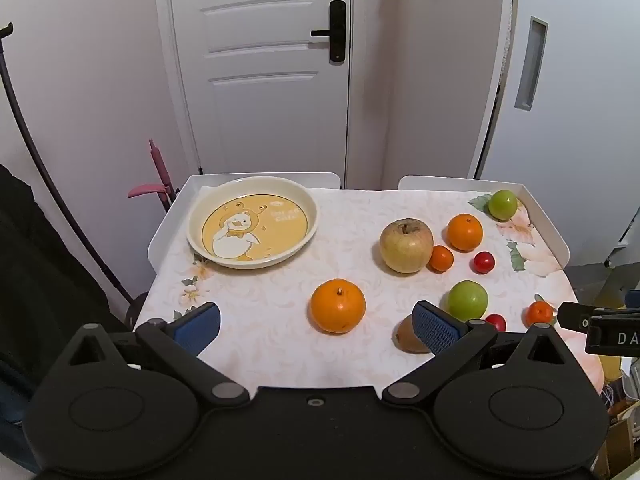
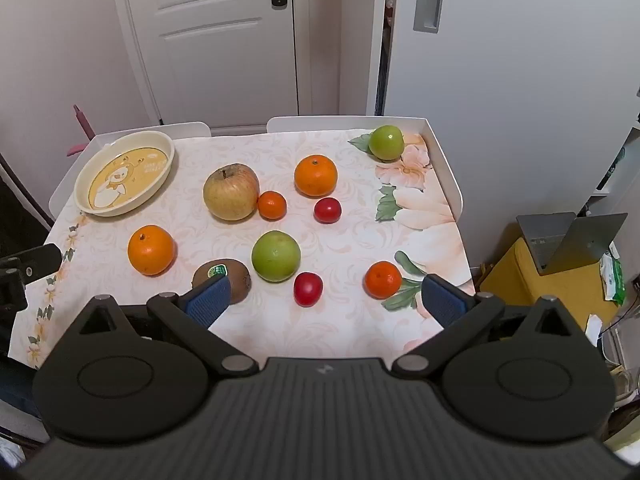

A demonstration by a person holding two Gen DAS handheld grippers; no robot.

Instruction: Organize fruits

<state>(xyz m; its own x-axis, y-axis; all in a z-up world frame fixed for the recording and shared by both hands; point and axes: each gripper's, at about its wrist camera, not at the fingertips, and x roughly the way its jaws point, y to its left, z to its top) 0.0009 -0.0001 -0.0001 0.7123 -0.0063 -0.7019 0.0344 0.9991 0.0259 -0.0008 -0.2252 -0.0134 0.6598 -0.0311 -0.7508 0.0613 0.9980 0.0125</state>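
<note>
Start of job, by my read: nothing on the plate [image 2: 86, 196] yet, all fruit lies loose on the table [image 2: 352, 240] to its right. Left gripper [image 1: 316, 326] and right gripper [image 2: 326, 300] both hang above the near edge w/ jaws spread wide, holding nothing. Orange [image 1: 338, 306] nearest the plate sits just ahead of the left jaws; kiwi [image 2: 236, 276] beside it. Next move likely: lower left gripper around that orange, close gently, since round fruit may roll.
</note>
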